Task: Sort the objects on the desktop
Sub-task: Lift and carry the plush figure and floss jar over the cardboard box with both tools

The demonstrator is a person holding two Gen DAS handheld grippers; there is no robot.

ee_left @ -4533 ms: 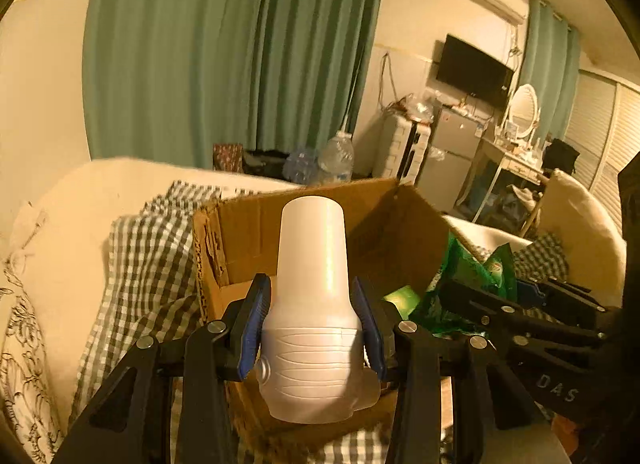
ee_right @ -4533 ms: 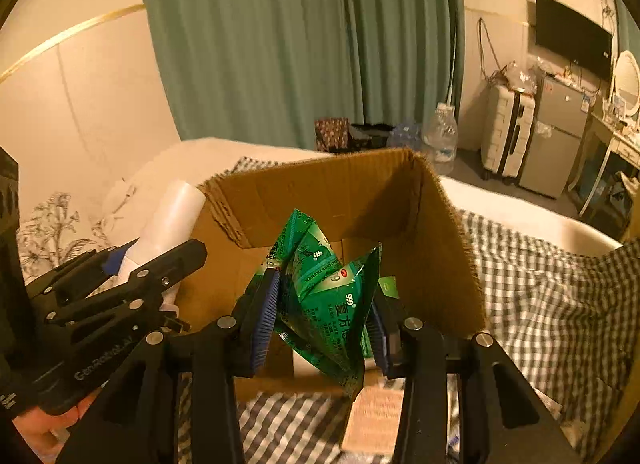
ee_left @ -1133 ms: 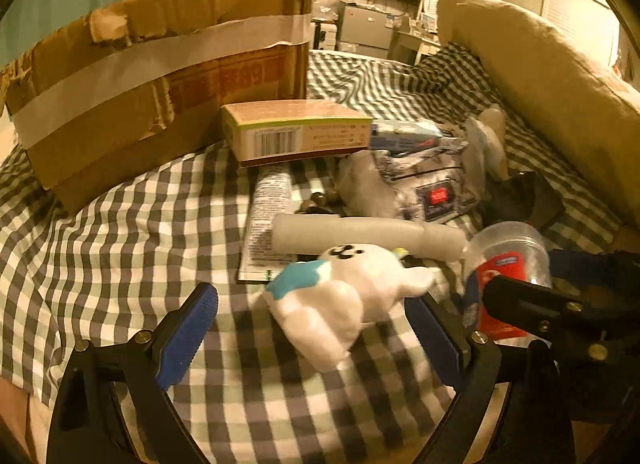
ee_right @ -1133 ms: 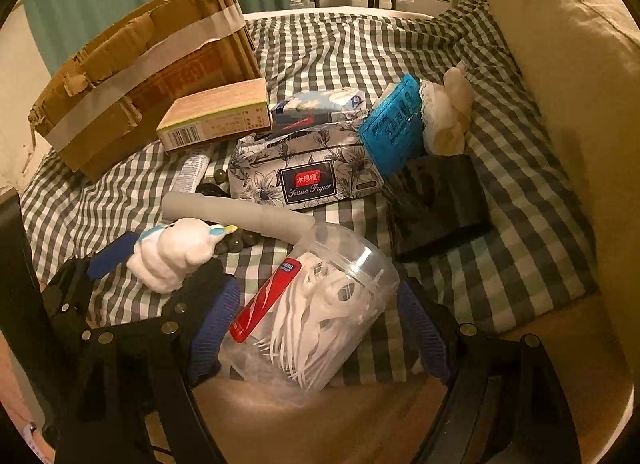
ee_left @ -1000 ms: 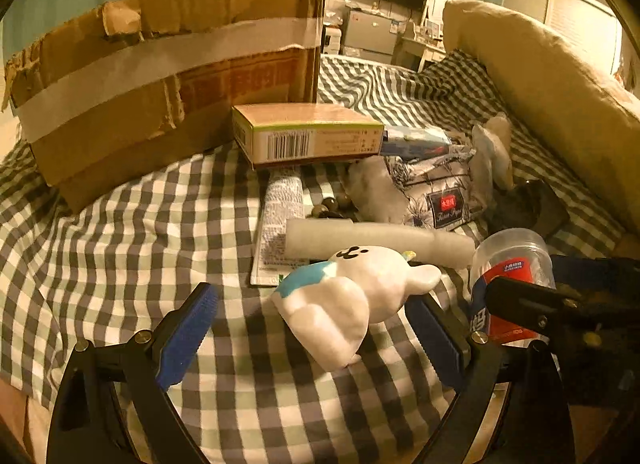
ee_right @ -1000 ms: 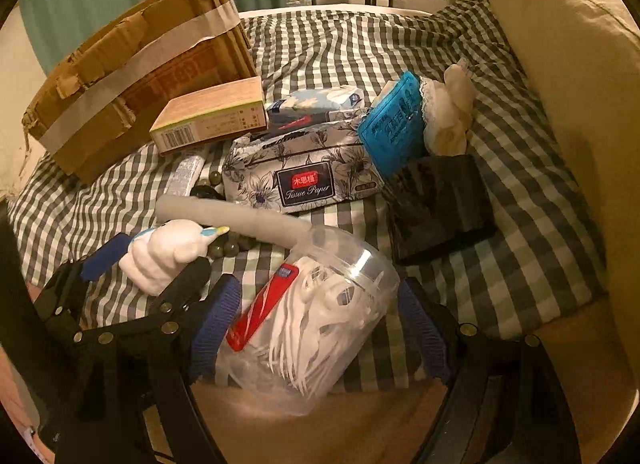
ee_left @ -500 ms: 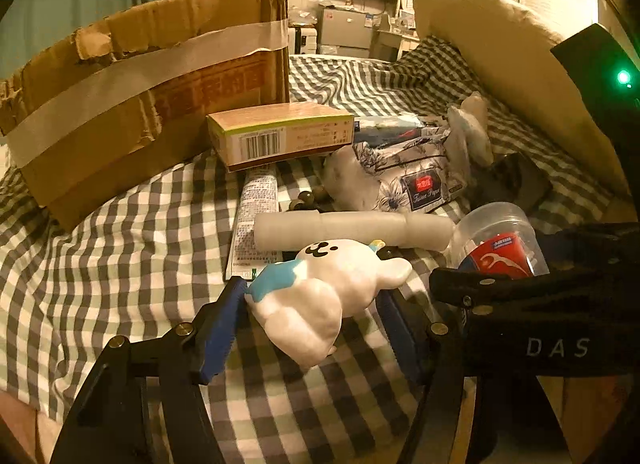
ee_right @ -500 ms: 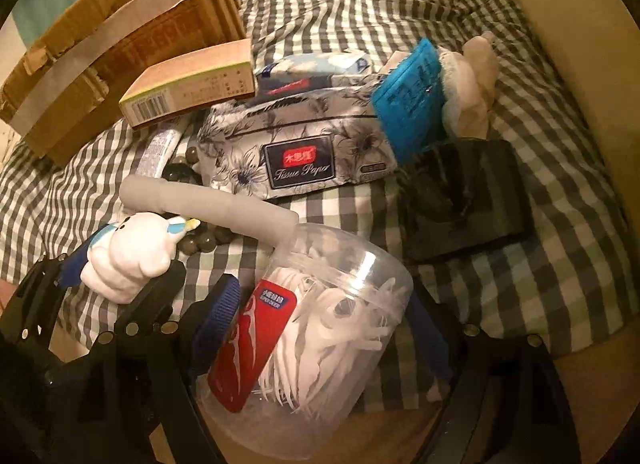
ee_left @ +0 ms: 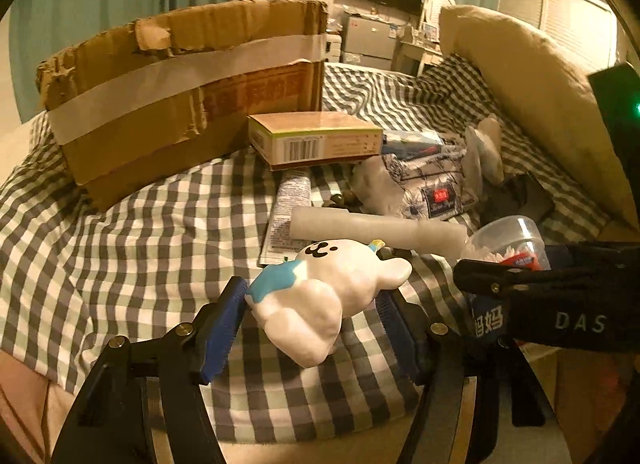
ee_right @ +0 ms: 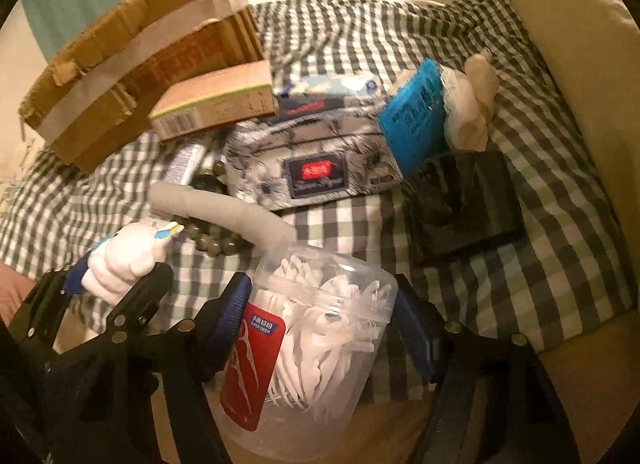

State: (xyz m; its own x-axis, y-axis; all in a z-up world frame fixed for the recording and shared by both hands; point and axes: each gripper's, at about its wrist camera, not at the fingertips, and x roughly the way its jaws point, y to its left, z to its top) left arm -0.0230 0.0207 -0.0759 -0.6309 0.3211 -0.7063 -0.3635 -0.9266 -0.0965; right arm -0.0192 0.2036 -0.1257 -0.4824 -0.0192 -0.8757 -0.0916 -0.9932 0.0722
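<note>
Gripping both picks at once, the person works low in each frame. The left gripper (ee_left: 310, 322) has its blue pads pressed on the sides of a white toy (ee_left: 328, 296), lying on the checked bed (ee_left: 120, 232); the hold sits across the soft body, probably because that is its widest firm part. The right gripper (ee_right: 320, 328) is closing around a clear jar (ee_right: 316, 344) of floss picks, its pads at or just touching the walls, so a firm hold is not certain. A torn box (ee_left: 180, 83) stands at upper left, open top out of sight, likely the drop place. Other clutter, a tissue pack (ee_right: 312, 159) and a carton (ee_right: 216, 99), waits mid-frame between jar and box.
</note>
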